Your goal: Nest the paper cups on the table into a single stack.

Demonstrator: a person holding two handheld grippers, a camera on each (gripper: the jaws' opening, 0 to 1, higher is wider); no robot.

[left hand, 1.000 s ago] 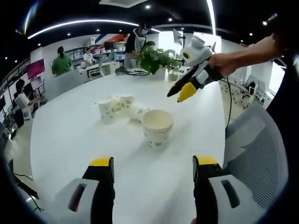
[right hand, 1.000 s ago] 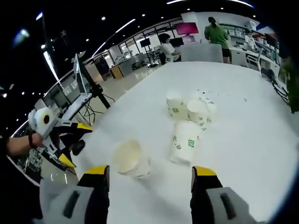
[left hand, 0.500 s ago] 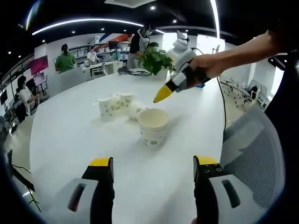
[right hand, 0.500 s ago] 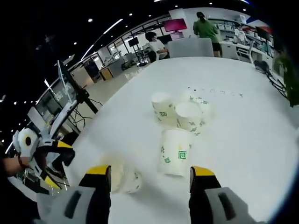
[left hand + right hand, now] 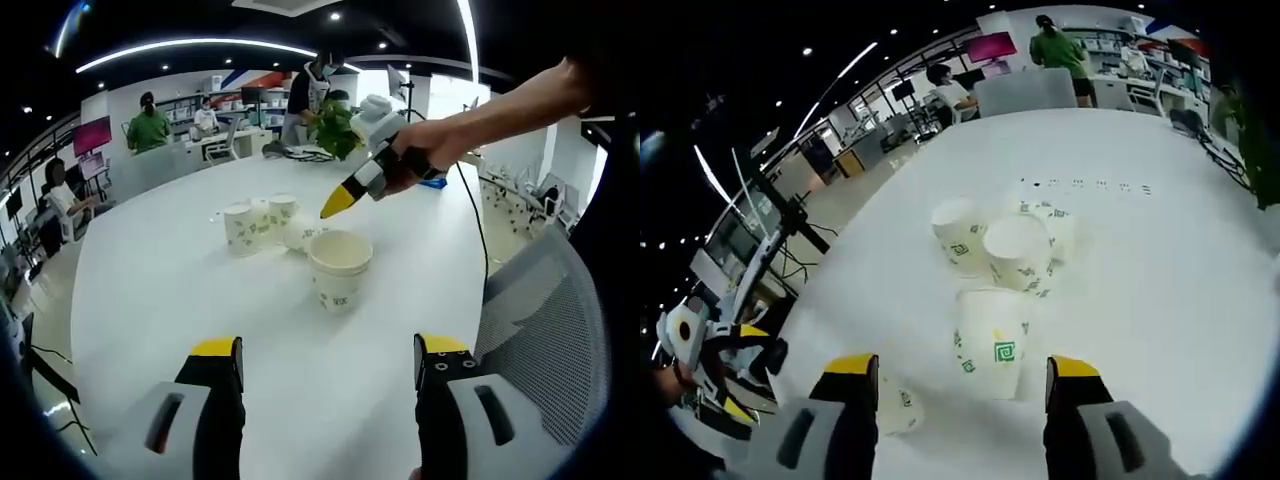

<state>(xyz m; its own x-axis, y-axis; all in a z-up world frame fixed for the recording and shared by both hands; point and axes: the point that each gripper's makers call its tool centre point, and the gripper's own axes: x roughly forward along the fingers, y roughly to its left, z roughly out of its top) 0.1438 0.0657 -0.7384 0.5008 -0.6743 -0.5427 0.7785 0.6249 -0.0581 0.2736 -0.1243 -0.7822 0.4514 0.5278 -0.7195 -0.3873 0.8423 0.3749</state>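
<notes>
Open-plan office, white table [image 5: 150,290], paper cups [image 5: 990,340] clustered, left gripper [image 5: 328,370] and right gripper [image 5: 962,380] jaws apart.

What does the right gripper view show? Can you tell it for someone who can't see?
The right gripper, jaws open, points at an upright paper cup on a white table. Three more cups cluster beyond it, another cup sits beside the left jaw, and the left gripper shows at the left edge.

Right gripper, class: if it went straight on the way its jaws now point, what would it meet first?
Most likely the tall white paper cup with the green logo, standing upright on the white table directly between the open jaws of the right gripper. The cluster of white paper cups lies beyond it. Depth is uncertain.
</notes>
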